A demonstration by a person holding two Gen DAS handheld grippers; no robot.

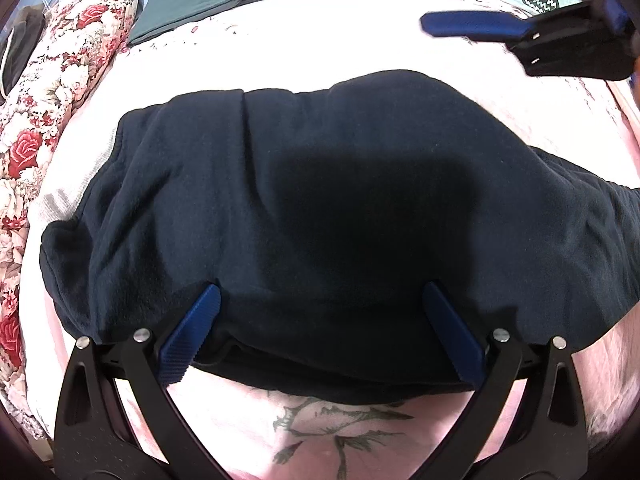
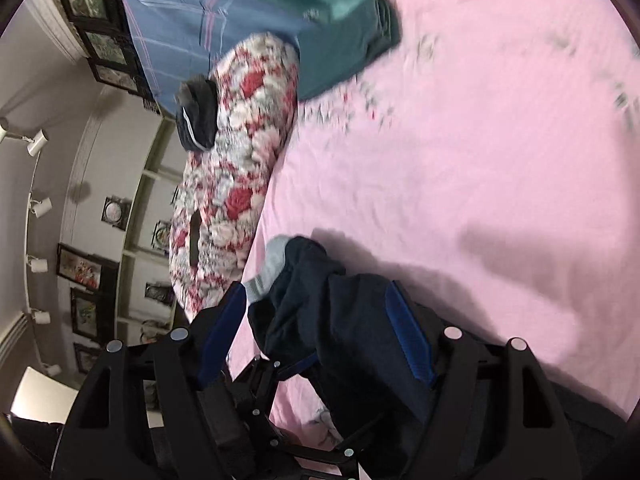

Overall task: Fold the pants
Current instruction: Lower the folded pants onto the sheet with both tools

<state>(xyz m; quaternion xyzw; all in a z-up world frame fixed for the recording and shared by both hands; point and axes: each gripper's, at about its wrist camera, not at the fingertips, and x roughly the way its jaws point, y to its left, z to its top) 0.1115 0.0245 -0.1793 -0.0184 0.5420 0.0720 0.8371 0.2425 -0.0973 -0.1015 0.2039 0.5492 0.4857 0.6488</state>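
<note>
Dark navy pants (image 1: 320, 200) lie folded in a thick bundle on the pink bedsheet (image 1: 340, 52). My left gripper (image 1: 320, 292) points steeply down at their near edge. It is open, its blue fingers (image 1: 192, 340) spread wide over the cloth and not pinching it. One blue finger (image 1: 472, 26) of my right gripper shows at the upper right, above the sheet and clear of the pants. In the right wrist view the right gripper (image 2: 316, 286) is open and holds nothing; the pants (image 2: 340, 320) lie on the bed beyond it.
A rolled floral quilt (image 1: 60, 92) runs along the left side, with a dark garment (image 2: 198, 116) on top. Folded green clothes (image 1: 200, 4) lie at the far end. A light grey ribbed cloth (image 2: 268, 268) peeks out at the pants' left edge.
</note>
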